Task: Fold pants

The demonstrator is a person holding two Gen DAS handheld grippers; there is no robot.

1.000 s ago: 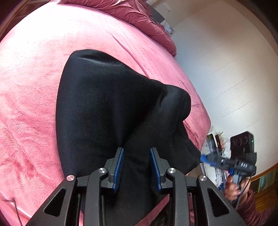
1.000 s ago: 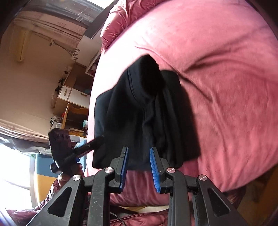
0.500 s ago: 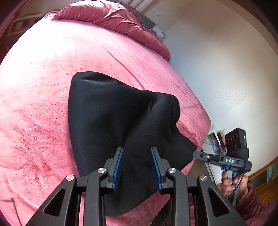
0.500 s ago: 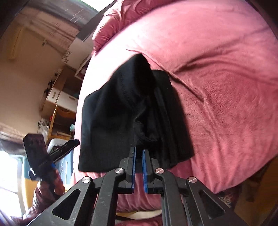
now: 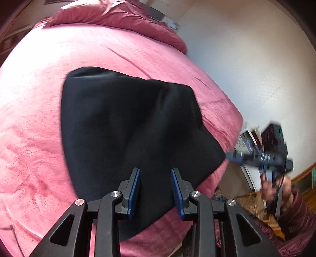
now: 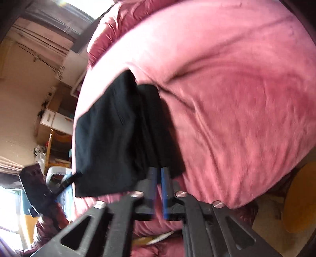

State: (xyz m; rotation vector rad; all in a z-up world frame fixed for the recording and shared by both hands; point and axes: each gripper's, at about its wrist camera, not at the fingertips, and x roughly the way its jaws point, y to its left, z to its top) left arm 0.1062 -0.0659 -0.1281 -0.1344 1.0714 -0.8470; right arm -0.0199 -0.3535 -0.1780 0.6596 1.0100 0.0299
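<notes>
Left gripper [image 5: 155, 189]: jaws apart, nothing pinched, poised over the near edge of the pants.
Right gripper [image 6: 158, 187]: jaws have just been opening, now a narrow gap with no cloth in it, at the near right corner of the pants; blurred.
Pants [image 5: 126, 134]: black, folded into a thick bundle, lying on the bed near its near edge.
Bed [image 5: 35, 110]: pink plush cover, creased.
Duvet [image 5: 110, 17]: darker pink, bunched along the far end of the bed.
</notes>
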